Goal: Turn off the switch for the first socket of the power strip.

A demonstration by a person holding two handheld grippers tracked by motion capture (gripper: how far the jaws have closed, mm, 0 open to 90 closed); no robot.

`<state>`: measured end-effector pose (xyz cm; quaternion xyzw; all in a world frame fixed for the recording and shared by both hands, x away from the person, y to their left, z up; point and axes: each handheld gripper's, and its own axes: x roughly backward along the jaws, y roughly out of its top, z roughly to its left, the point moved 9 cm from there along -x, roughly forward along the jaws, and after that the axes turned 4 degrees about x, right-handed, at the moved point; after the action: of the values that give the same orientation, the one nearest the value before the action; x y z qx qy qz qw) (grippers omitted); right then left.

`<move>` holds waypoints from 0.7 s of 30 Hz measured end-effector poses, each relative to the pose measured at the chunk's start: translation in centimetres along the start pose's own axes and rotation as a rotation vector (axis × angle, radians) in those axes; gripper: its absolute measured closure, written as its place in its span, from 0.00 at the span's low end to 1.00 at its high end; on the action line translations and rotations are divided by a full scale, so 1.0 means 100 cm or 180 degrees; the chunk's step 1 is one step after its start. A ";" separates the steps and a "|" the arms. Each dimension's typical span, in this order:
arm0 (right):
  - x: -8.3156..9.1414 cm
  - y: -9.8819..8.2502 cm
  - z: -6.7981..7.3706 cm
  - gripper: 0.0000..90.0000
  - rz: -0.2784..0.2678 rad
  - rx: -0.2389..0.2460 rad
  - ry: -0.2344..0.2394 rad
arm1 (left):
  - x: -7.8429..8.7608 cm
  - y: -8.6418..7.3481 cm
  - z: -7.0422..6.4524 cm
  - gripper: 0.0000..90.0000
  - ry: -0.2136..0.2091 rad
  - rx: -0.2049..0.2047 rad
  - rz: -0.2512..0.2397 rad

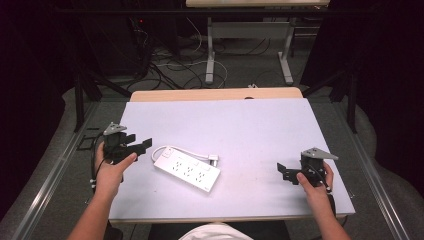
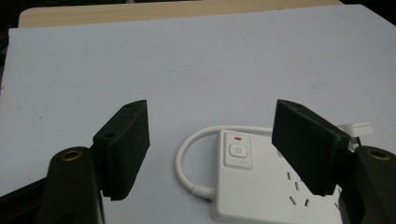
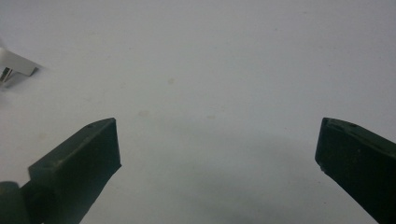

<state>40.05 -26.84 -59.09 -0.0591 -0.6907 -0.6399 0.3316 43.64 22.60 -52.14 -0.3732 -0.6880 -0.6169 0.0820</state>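
Note:
A white power strip [image 1: 187,170] lies slanted on the pale table mat, its short cable looping back to a flat plug [image 1: 213,158] beside it. My left gripper [image 1: 142,146] hovers just left of the strip with its jaws open and nothing between them. In the left gripper view the strip's switch end [image 2: 238,150], with a red lamp and power button, lies ahead between the spread jaws, apart from the pads. My right gripper [image 1: 283,172] rests at the right of the mat, open and empty. In the right gripper view the plug [image 3: 14,67] peeks in at the far left.
The mat [image 1: 235,125] covers a wooden table [image 1: 215,93] whose far edge shows beyond it. Metal rails run along both sides. Behind stand another desk's legs [image 1: 210,55] and tangled floor cables [image 1: 170,65].

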 end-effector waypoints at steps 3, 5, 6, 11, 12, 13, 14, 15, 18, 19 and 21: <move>0.000 0.000 0.000 0.00 0.0000 0.0002 -0.0001 | 0.002 -0.003 0.006 0.20 0.0022 0.0127 -0.0021; 0.000 0.000 0.000 0.00 -0.0001 -0.0004 -0.0007 | 0.003 -0.009 0.009 0.15 -0.0015 0.0174 0.0008; 0.000 0.000 0.000 0.00 0.0000 -0.0001 -0.0006 | 0.003 -0.009 0.009 0.12 -0.0015 0.0174 0.0008; 0.000 0.000 0.000 0.00 0.0001 0.0003 -0.0008 | 0.003 -0.019 0.013 0.00 -0.0043 0.0154 0.0037; 0.000 0.000 0.000 0.00 0.0002 -0.0006 -0.0007 | 0.003 -0.021 0.014 0.00 -0.0035 0.0181 0.0032; 0.001 -0.001 0.000 0.00 0.0026 0.0000 0.0005 | 0.002 -0.023 0.015 0.00 -0.0024 0.0195 0.0030; 0.001 -0.001 0.000 0.00 0.0026 0.0000 0.0005 | 0.002 -0.025 0.016 0.00 -0.0026 0.0201 0.0030; 0.001 -0.001 0.001 0.00 0.0016 -0.0015 -0.0009 | 0.002 -0.027 0.017 0.00 -0.0041 0.0204 0.0027; 0.000 -0.001 0.000 0.00 0.0015 -0.0005 -0.0008 | 0.001 -0.034 0.020 0.00 -0.0052 0.0242 0.0028; 0.001 -0.001 0.000 0.00 0.0029 -0.0004 0.0004 | 0.000 -0.036 0.021 0.00 -0.0051 0.0259 0.0015; 0.001 -0.001 0.000 0.00 0.0030 -0.0004 0.0003 | -0.001 -0.041 0.021 0.00 -0.0086 0.0266 0.0027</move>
<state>39.92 -26.86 -59.15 -0.0622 -0.6898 -0.6388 0.3349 41.91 24.68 -55.89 -0.3806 -0.7127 -0.5822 0.0909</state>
